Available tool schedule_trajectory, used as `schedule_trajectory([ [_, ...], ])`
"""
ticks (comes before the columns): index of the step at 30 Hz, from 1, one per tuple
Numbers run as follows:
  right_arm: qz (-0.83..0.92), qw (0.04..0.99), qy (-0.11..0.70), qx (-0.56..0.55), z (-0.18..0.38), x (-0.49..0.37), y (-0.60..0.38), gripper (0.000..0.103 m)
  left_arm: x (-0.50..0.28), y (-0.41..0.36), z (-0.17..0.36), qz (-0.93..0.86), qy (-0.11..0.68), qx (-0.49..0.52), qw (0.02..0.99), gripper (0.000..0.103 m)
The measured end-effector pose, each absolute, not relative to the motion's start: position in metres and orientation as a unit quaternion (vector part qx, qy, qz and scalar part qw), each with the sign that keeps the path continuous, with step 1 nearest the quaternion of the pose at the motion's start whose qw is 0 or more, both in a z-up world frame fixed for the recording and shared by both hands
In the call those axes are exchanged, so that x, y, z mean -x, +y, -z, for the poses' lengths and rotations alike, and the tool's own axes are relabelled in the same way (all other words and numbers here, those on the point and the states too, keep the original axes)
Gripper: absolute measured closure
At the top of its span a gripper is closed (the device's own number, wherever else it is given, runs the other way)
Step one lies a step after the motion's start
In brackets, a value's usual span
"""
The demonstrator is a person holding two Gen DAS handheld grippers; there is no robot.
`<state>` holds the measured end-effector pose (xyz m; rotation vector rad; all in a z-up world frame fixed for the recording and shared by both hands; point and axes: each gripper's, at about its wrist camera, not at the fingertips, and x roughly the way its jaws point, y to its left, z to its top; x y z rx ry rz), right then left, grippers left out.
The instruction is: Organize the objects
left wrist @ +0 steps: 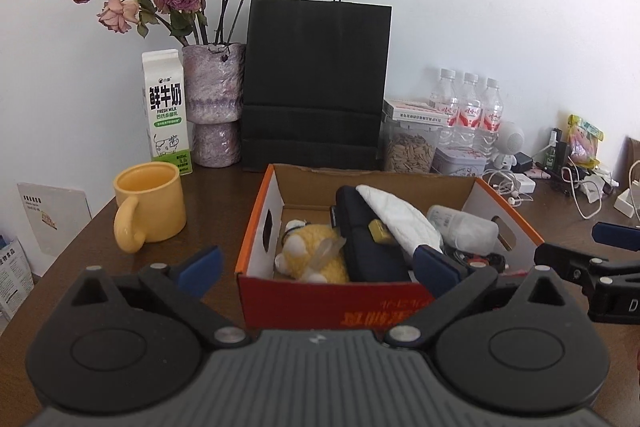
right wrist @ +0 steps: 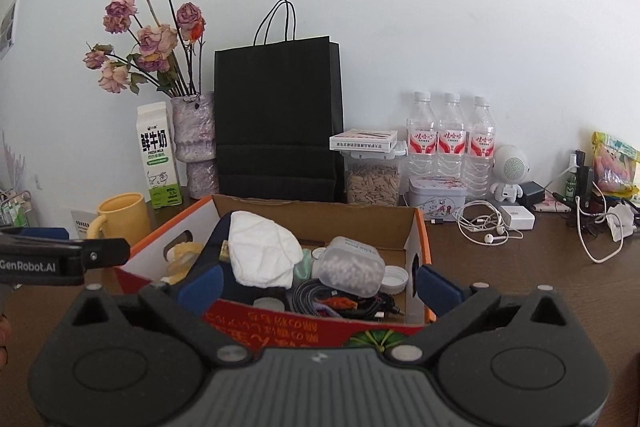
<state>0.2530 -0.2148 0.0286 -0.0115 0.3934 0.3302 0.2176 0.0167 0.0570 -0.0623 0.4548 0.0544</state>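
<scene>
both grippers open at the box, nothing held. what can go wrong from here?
1. The box is piled high: the white mask sits above the rim and may slide off if the box is shifted.
2. The cables in the box are tangled; pulling one could drag the others out.
3. The mug stands close beside the left gripper; a sideways swing might knock it.
</scene>
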Motion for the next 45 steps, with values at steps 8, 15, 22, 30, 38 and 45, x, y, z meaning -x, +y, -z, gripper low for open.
schedule_trajectory([
  [8,-0.164,0.961,0.223,-0.005,-0.022,-0.206,-0.225,0.0,-0.168,0.011,-0.049,-0.022,0.254,0.027,0.967,0.0],
  [15,-0.166,0.959,0.229,-0.007,-0.02,-0.184,-0.23,0.0,-0.146,0.01,-0.048,-0.022,0.259,0.03,0.965,0.0],
  [22,-0.165,0.96,0.228,-0.009,-0.022,-0.178,-0.232,0.0,-0.139,0.004,-0.05,-0.019,0.259,0.028,0.965,0.0],
  [30,-0.165,0.96,0.227,-0.009,-0.023,-0.178,-0.234,0.0,-0.14,0.003,-0.048,-0.017,0.261,0.029,0.965,0.0],
  [38,-0.164,0.96,0.228,-0.009,-0.021,-0.179,-0.234,0.0,-0.141,0.003,-0.048,-0.017,0.262,0.03,0.964,0.0],
  [45,-0.164,0.96,0.228,-0.009,-0.021,-0.179,-0.233,0.0,-0.141,0.003,-0.048,-0.017,0.262,0.03,0.964,0.0],
])
